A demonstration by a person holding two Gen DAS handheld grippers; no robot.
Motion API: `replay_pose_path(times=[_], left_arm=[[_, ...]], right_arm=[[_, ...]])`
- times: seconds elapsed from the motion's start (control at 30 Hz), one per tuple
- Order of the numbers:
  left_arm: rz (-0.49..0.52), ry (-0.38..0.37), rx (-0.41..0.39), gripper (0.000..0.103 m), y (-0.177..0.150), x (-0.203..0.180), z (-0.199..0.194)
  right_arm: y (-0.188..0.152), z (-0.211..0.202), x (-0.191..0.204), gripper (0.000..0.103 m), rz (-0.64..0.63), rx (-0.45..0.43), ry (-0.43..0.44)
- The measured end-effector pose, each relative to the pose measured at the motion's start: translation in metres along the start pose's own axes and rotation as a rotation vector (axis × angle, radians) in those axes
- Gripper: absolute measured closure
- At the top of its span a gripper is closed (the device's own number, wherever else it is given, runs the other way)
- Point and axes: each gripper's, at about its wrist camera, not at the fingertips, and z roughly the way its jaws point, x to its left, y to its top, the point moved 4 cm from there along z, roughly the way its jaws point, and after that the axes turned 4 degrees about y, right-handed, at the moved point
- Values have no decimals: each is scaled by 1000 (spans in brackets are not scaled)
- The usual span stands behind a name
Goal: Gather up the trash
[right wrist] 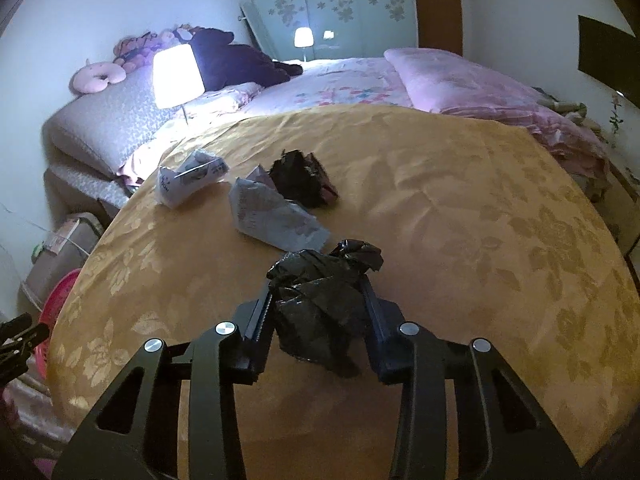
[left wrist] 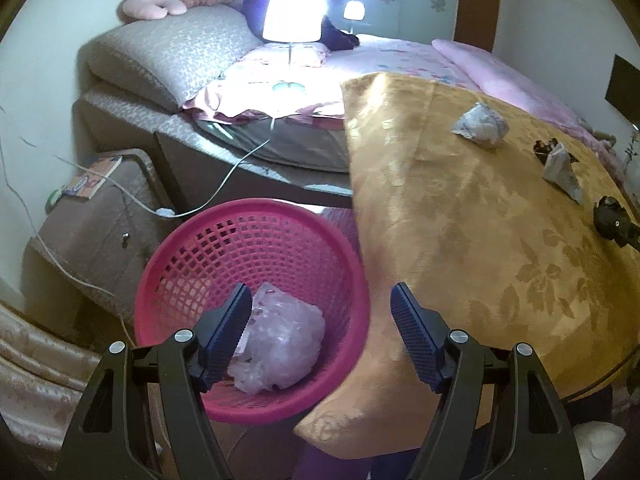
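Observation:
A pink mesh basket (left wrist: pixel 256 216) stands on the floor left of the table, with a crumpled clear plastic bag (left wrist: pixel 280 344) inside. Above it my left gripper (left wrist: pixel 320 296) hangs open and empty. In the right wrist view my right gripper (right wrist: pixel 318 292) is shut on a crumpled black plastic bag (right wrist: pixel 320 312), low over the gold tablecloth (right wrist: pixel 440 220). Beyond it lie a grey-white paper wad (right wrist: pixel 272 216), a dark wrapper (right wrist: pixel 300 180) and a white crumpled paper (right wrist: pixel 192 182). The white crumpled paper (left wrist: pixel 480 126) also shows in the left wrist view.
A bed (right wrist: pixel 340 84) with pink bedding stands behind the table. A lit lamp (left wrist: pixel 294 12) sits at its near edge. Left of the basket stands a brown nightstand (left wrist: pixel 104 224) with a white cable (left wrist: pixel 236 168) trailing across it. The basket's rim (right wrist: pixel 60 292) peeks past the table's left edge.

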Motion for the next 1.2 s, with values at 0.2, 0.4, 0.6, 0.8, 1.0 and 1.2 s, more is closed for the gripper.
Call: replay_pose_path(times=[0.2, 0.4, 0.6, 0.8, 1.0, 1.2], left_arm=[[45, -52, -16, 34, 5, -26, -4], [106, -84, -45, 26, 17, -60, -4], [169, -155, -49, 25, 38, -113, 1], [222, -225, -43, 24, 52, -168, 12], [223, -276, -39, 24, 70, -208, 22], [221, -302, -66, 24, 98, -239, 32]], right_arm=[[-7, -13, -19, 65, 15, -8, -40], [-13, -20, -39, 65, 40, -14, -64], [-20, -22, -54, 65, 66, -12, -78], [-28, -24, -67, 65, 86, -11, -78], [-32, -26, -79, 65, 110, -17, -74], [-34, -26, -80, 65, 118, -23, -61]])
